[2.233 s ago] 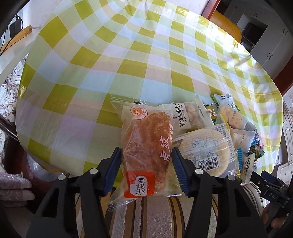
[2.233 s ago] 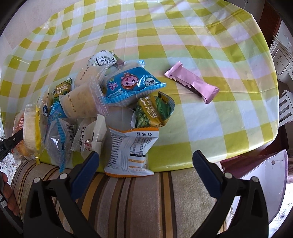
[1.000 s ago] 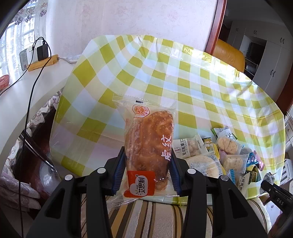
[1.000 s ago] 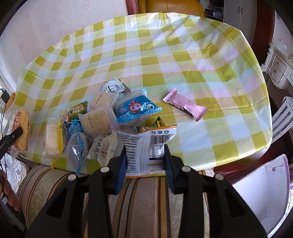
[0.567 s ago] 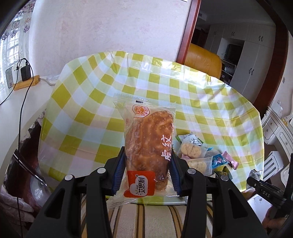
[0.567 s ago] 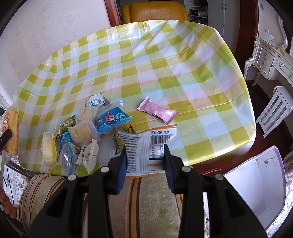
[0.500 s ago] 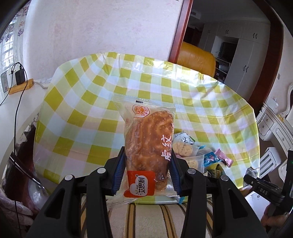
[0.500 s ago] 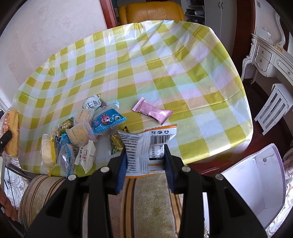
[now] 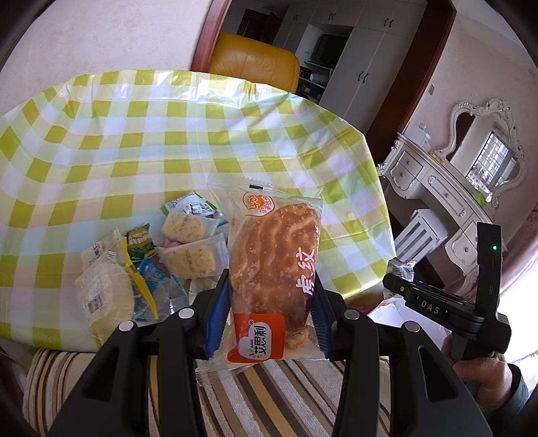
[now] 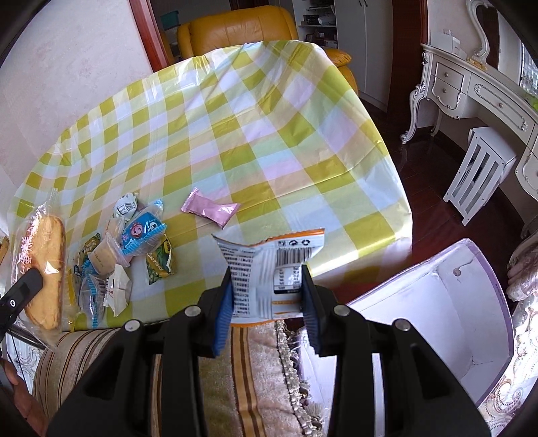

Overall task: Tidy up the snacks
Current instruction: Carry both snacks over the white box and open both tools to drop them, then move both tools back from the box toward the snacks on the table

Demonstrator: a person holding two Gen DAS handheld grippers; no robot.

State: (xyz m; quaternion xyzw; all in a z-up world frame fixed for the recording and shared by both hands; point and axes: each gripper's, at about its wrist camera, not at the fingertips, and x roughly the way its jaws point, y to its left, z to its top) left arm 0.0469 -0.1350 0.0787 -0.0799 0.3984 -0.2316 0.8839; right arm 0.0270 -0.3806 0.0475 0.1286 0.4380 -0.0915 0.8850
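Observation:
My left gripper [image 9: 267,295] is shut on a clear packet of brown bread [image 9: 272,265], held upright above the near table edge. The same bread packet [image 10: 43,265] shows at the far left of the right wrist view. My right gripper [image 10: 267,289] is shut on a white and orange snack bag [image 10: 269,272], lifted off the table. Several small snack packets [image 9: 161,265] lie in a heap on the checked tablecloth [image 9: 134,141]. A pink bar [image 10: 210,208] lies apart from the heap [image 10: 134,255].
An open white box [image 10: 437,302] stands low at the right, beside a striped cushion [image 10: 255,386]. Behind the table is an orange armchair [image 10: 235,30]. A white dresser [image 10: 477,87] and small white stool [image 10: 481,168] stand at the right. A hand [image 9: 481,380] holds the other gripper.
Both grippers closed on their packets and lifted them off the table. Both views have swung to the right, bringing the white box, dresser and armchair into sight.

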